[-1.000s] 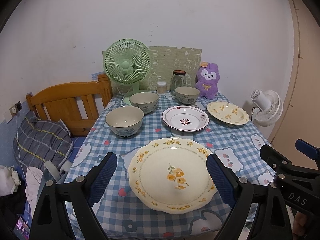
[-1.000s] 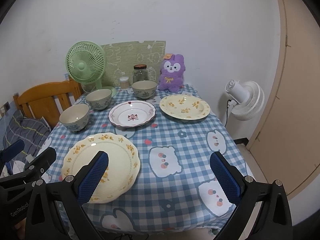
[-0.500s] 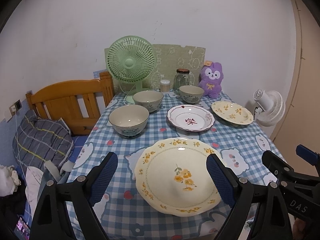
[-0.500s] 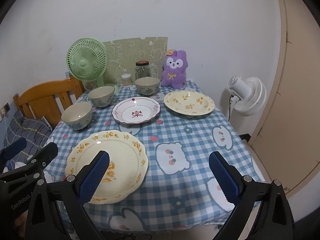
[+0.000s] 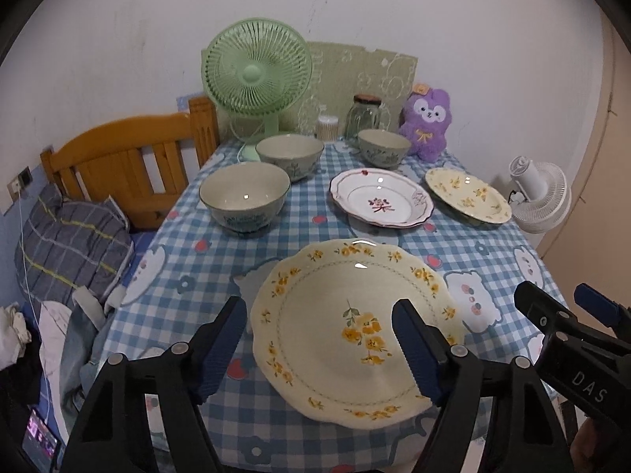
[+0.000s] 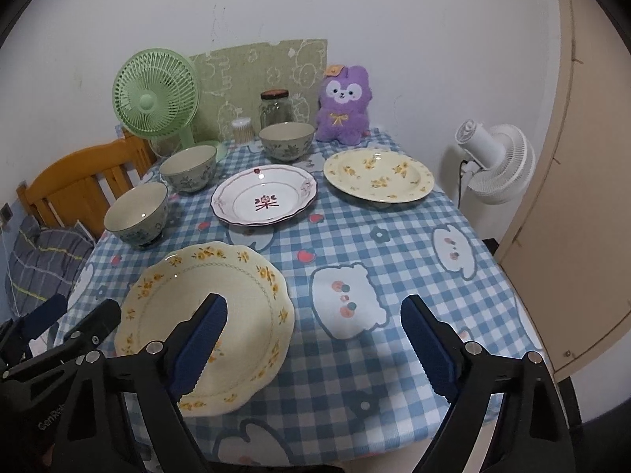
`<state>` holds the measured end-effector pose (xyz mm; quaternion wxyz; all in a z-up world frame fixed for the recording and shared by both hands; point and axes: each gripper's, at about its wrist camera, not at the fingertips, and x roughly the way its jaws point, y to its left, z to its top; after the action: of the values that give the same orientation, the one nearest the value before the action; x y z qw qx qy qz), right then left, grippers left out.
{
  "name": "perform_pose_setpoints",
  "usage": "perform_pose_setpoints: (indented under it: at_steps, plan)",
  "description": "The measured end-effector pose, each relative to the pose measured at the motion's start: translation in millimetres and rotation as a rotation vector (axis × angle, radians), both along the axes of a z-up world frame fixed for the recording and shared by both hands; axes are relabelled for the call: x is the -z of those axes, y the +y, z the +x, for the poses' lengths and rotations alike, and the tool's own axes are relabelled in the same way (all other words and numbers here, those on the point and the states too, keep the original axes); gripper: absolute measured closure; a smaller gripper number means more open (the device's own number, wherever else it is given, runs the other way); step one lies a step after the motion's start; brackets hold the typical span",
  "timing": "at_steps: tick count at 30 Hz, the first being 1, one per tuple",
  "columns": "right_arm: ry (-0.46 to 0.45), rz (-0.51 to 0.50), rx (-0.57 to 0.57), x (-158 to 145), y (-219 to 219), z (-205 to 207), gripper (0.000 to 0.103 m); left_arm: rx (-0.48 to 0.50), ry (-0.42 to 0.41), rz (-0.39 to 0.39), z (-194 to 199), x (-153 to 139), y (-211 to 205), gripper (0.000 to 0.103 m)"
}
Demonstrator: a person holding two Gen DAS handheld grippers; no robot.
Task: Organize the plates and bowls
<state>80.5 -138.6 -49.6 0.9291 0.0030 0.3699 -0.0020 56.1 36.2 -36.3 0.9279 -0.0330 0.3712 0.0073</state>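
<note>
A large cream plate with yellow flowers lies on the checked tablecloth at the near edge. My left gripper hovers over the plate's left half. Its jaws are closing, one finger outside the rim and one over the plate, neither pressing. My right gripper is beside it, also closing, with the plate's right rim between its fingers, untouched. Behind stand three bowls, a white plate with a red motif and a second yellow-flowered plate.
At the table's back stand a green desk fan, a glass jar, a cotton-swab tub and a purple plush. A wooden headboard is on the left. A white fan stands on the right.
Both grippers have come forward and down toward the near flowered plate, which now looks larger. The fingers of each stand a little closer together. No dish has moved.
</note>
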Motion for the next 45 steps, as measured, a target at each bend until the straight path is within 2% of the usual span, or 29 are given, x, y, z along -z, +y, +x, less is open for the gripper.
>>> perform_pose_setpoints:
  at_steps: [5,10,22,25,27,31,36,39,45]
  plan:
    - [0.051,0.011,-0.047,18,6,26,0.017,-0.042,0.049,0.024,20,15,0,0.026]
    - [0.098,0.014,-0.069,37,14,48,0.019,-0.084,0.096,0.030,38,32,4,0.030]
    - [0.194,0.002,-0.109,77,35,85,0.024,-0.170,0.217,0.016,61,70,23,0.036]
    - [0.213,-0.005,-0.107,84,38,90,0.025,-0.170,0.228,0.018,66,76,27,0.039]
    - [0.224,-0.008,-0.107,88,40,92,0.025,-0.159,0.235,0.004,69,80,29,0.047]
    - [0.235,-0.009,-0.111,92,43,96,0.027,-0.147,0.255,-0.020,71,85,29,0.052]
    - [0.253,-0.008,-0.117,97,47,102,0.034,-0.141,0.271,-0.019,74,90,29,0.056]
    - [0.263,-0.009,-0.108,101,48,103,0.035,-0.140,0.280,-0.041,75,92,31,0.057]
    - [0.269,-0.032,-0.094,106,50,105,0.038,-0.139,0.275,-0.037,75,92,31,0.057]
